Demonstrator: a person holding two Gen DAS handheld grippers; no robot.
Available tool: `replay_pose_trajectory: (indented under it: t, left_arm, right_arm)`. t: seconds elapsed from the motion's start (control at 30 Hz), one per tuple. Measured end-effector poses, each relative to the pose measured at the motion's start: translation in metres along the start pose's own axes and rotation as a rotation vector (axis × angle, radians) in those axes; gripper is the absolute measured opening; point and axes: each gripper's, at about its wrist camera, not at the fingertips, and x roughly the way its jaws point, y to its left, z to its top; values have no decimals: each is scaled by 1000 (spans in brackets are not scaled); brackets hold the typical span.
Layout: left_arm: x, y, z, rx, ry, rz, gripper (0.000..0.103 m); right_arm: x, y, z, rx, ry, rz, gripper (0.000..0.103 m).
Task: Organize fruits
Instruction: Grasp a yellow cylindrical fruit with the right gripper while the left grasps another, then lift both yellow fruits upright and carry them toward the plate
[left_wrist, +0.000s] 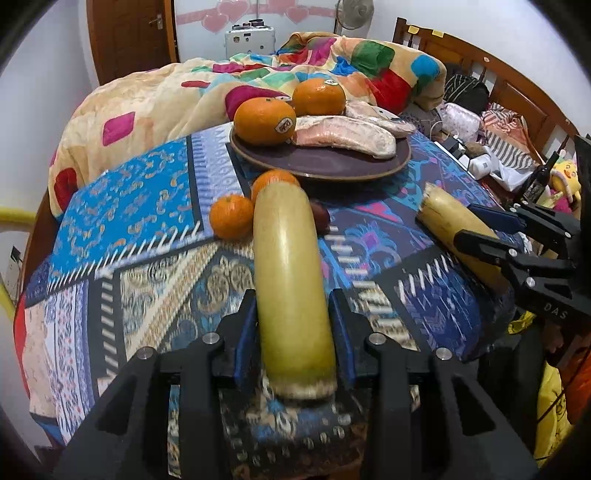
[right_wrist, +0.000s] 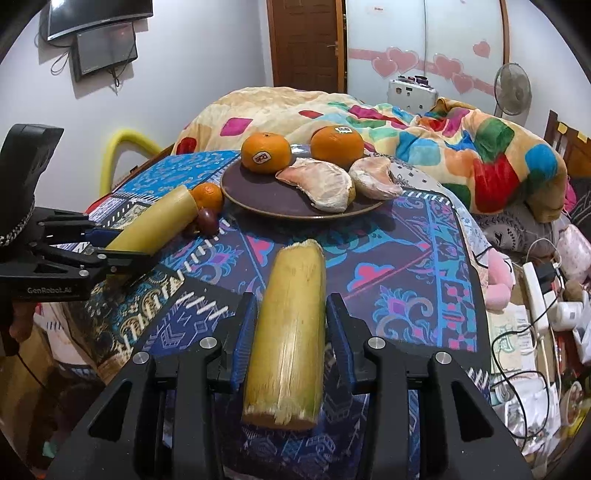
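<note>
My left gripper (left_wrist: 293, 325) is shut on a yellow sugarcane piece (left_wrist: 291, 273) held just above the patterned cloth; it also shows in the right wrist view (right_wrist: 155, 221). My right gripper (right_wrist: 290, 325) is shut on a second sugarcane piece (right_wrist: 291, 325), seen from the left wrist view (left_wrist: 461, 225) too. A dark round plate (right_wrist: 258, 195) holds two large oranges (right_wrist: 266, 153) (right_wrist: 337, 146) and two peeled pomelo segments (right_wrist: 321, 186). Two small tangerines (left_wrist: 232, 216) (left_wrist: 275, 181) and a dark red fruit (left_wrist: 320, 218) lie in front of the plate.
The table is covered by a blue patterned cloth (left_wrist: 147, 229). A colourful blanket (left_wrist: 184, 92) is piled behind it. A cluttered bed with cables and bags (right_wrist: 546, 295) lies to the right, and a yellow chair frame (right_wrist: 122, 142) to the left.
</note>
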Motion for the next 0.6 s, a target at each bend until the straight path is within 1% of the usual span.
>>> replay_pose_trajectory:
  t: [0.03, 0.07, 0.17, 0.27, 0.3, 0.33, 0.47, 0.6]
  left_arm:
    - [2, 1, 3, -4, 0, -3, 44]
    - [5, 2, 7, -9, -3, -6, 45]
    - [11, 3, 16, -20, -18, 1, 45]
    - [15, 5, 20, -23, -36, 3, 45]
    - [15, 5, 20, -24, -42, 8, 42]
    - [14, 6, 21, -23, -48, 13, 38]
    - [9, 11, 21, -43, -58, 6, 37]
    - [-7, 11, 19, -48, -94, -11, 37]
  right_arm:
    - [2, -1, 2, 2, -1, 1, 37]
    - [4, -1, 3, 2, -1, 0, 37]
    - [8, -2, 4, -2, -6, 2, 37]
    - [9, -4, 4, 6, -13, 11, 36]
    - [9, -5, 5, 8, -15, 15, 36]
    - [9, -6, 5, 13, -18, 19, 35]
    - [8, -8, 7, 36, -28, 44, 34]
    - [2, -7, 11, 40, -51, 46, 33]
